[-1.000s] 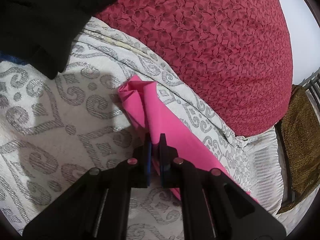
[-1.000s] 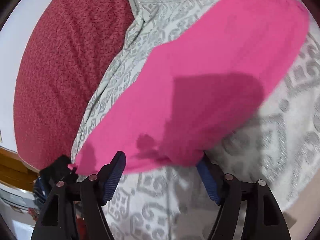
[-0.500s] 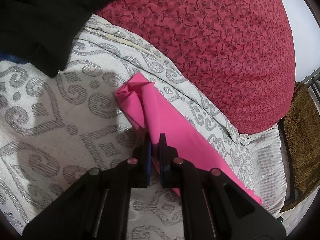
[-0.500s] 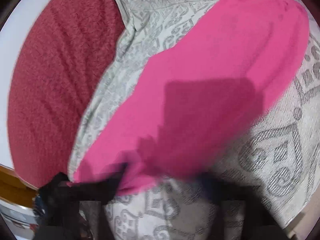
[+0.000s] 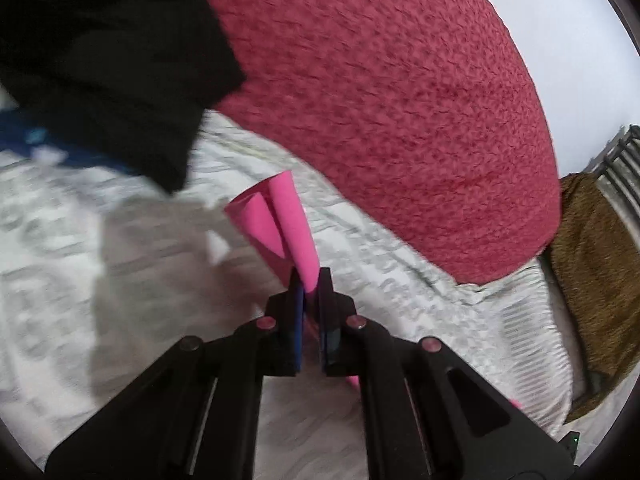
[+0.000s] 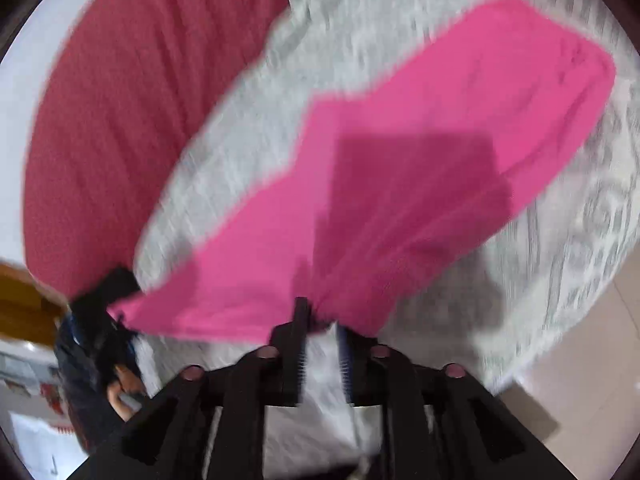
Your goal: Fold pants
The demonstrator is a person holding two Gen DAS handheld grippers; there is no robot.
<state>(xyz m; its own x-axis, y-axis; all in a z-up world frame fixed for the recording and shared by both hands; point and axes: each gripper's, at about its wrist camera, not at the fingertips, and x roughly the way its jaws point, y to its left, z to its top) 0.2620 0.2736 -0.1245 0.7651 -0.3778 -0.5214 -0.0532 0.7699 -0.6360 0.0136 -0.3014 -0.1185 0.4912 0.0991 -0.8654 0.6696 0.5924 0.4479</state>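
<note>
The pink pants (image 6: 420, 152) lie spread on the white and grey patterned bedspread (image 6: 248, 132). My left gripper (image 5: 310, 280) is shut on a bunched end of the pants (image 5: 280, 224), which stands up from its jaws above the bedspread (image 5: 100, 280). My right gripper (image 6: 320, 312) has closed on the near edge of the pants, and the cloth gathers into its jaws. The left gripper shows at the far left edge of the right wrist view (image 6: 108, 292), holding the other corner. Both views are blurred.
A large red patterned pillow (image 5: 400, 100) lies behind the pants, also in the right wrist view (image 6: 120, 100). Black cloth (image 5: 100, 60) lies at the upper left. A brown cloth (image 5: 592, 280) hangs by the bed rail. Floor tiles (image 6: 592, 360) show past the bed edge.
My right gripper has gone from wide open to shut on the pants' near edge. My left gripper has lifted its end, so the pink cloth now stands bunched up.
</note>
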